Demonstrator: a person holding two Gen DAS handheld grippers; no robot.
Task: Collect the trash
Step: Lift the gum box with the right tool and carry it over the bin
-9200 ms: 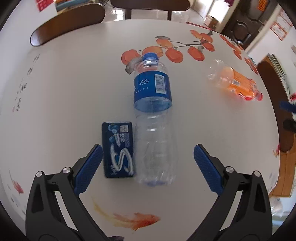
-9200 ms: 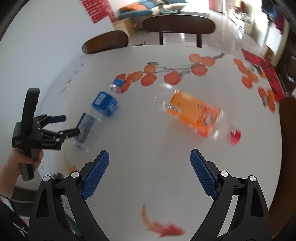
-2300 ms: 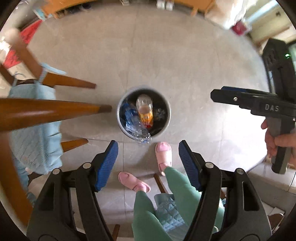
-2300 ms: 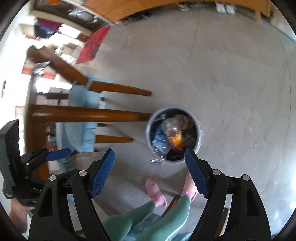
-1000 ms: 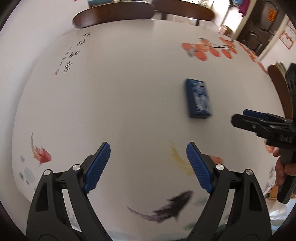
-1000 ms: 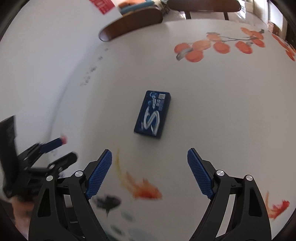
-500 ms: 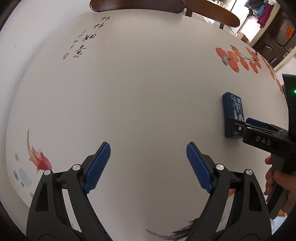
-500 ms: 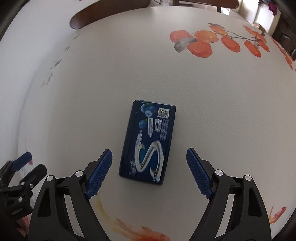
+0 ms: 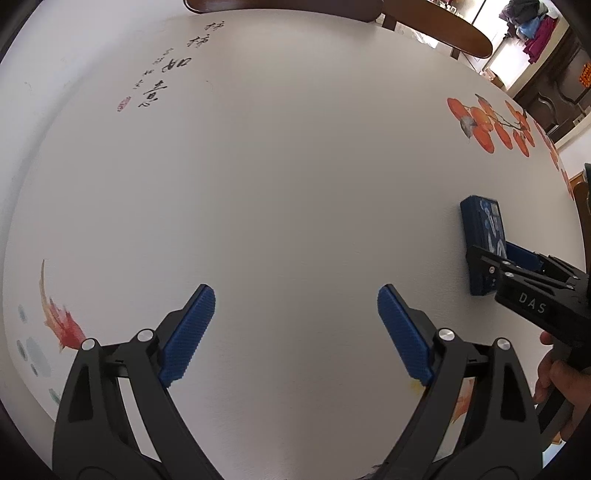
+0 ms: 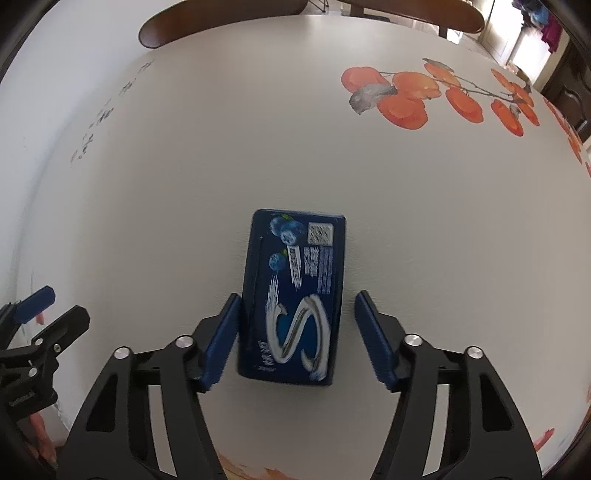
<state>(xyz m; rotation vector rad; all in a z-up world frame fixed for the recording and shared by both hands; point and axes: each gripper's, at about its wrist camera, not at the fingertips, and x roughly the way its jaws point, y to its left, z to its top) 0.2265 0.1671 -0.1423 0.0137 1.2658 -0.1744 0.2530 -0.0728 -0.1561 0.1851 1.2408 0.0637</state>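
A dark blue chewing-gum box (image 10: 295,291) lies flat on the white painted table (image 10: 258,129). My right gripper (image 10: 298,295) straddles its near half and its jaws are closing. The left pad (image 10: 221,339) is at the box's left edge, while a narrow gap shows between the right pad (image 10: 373,339) and the box. In the left wrist view the same box (image 9: 480,236) lies at the right with the right gripper (image 9: 491,258) over its near end. My left gripper (image 9: 294,291) hangs open over bare tabletop, nothing between its fingers; the right wrist view shows the left gripper (image 10: 62,306) at the far left.
Two dark wooden chair backs (image 10: 221,18) (image 9: 443,33) stand at the table's far edge. Painted orange persimmons (image 10: 424,96), black calligraphy (image 9: 166,74) and a red fish (image 9: 59,321) mark the tabletop. A hand (image 9: 554,376) holds the right gripper's handle.
The right gripper has come down over the gum box and its jaws have narrowed around it. The left gripper has drifted lower over the table, staying open.
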